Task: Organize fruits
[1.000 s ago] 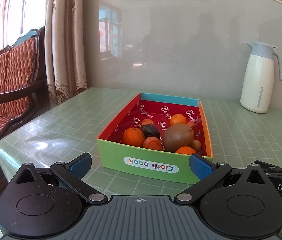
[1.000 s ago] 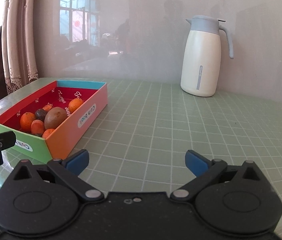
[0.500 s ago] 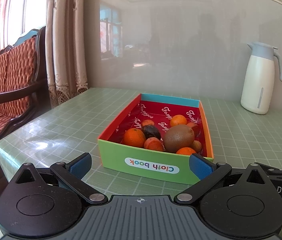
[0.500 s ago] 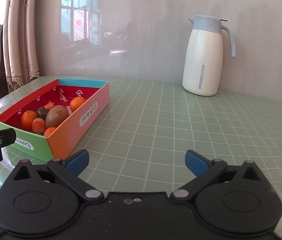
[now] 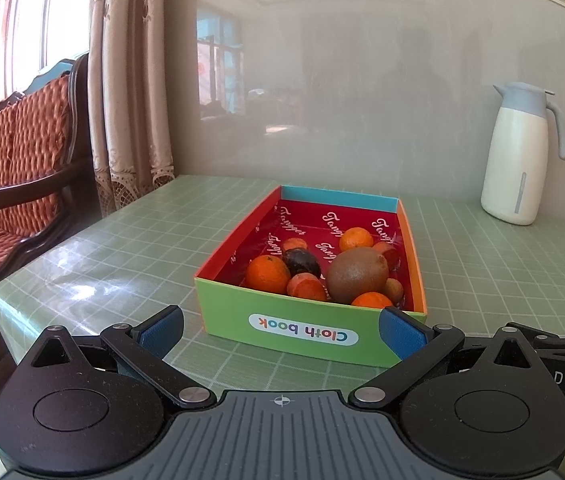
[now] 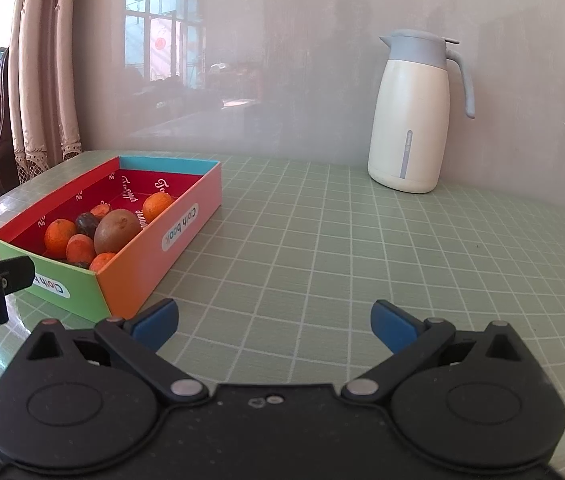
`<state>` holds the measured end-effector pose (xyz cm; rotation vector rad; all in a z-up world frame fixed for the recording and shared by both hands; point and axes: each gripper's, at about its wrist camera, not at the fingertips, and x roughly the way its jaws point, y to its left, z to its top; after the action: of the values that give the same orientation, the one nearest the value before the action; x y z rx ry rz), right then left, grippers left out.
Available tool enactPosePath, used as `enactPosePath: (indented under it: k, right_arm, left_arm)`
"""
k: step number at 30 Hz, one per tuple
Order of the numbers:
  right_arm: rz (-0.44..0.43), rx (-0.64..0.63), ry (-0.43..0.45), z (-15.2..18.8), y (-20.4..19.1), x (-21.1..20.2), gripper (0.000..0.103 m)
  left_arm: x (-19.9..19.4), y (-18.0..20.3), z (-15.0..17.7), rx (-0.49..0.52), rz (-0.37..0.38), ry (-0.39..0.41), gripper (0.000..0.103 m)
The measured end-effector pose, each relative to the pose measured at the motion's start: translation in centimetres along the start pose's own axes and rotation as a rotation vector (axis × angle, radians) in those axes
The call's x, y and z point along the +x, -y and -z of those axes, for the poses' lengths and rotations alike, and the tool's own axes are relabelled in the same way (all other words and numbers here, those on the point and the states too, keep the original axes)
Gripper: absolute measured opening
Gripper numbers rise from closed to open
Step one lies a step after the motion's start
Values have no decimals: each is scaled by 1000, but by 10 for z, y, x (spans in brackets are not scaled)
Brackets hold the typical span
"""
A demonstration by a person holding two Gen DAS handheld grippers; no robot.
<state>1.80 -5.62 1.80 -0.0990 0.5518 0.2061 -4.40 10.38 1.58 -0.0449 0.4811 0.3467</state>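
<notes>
A colourful cardboard box (image 5: 302, 332) with a green front wall and red inside sits on the green checked table. It holds a brown kiwi (image 5: 356, 275), several oranges (image 5: 267, 274), a dark plum (image 5: 301, 263) and small reddish fruits. My left gripper (image 5: 280, 330) is open and empty, just in front of the box's near wall. My right gripper (image 6: 274, 320) is open and empty over bare table, to the right of the box (image 6: 162, 240). The kiwi (image 6: 116, 230) shows there too.
A white thermos jug with a grey-blue lid (image 6: 412, 120) stands at the back right by the wall; it also shows in the left wrist view (image 5: 522, 156). A wooden chair with red cushions (image 5: 14, 160) and curtains (image 5: 130, 80) are at the left. The table edge (image 5: 22, 300) runs near left.
Both grippers have drifted slightly; the box sits a little farther in both views. Both stay open and empty. The fruits have not moved.
</notes>
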Motion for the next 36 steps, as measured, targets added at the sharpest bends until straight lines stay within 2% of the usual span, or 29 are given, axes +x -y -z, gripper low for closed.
enactPosePath:
  k: [36]
  right_arm:
    - [-3,-5,-2,0,-2,0,103]
  left_arm:
    - [0,3,0,25,14,-5,103]
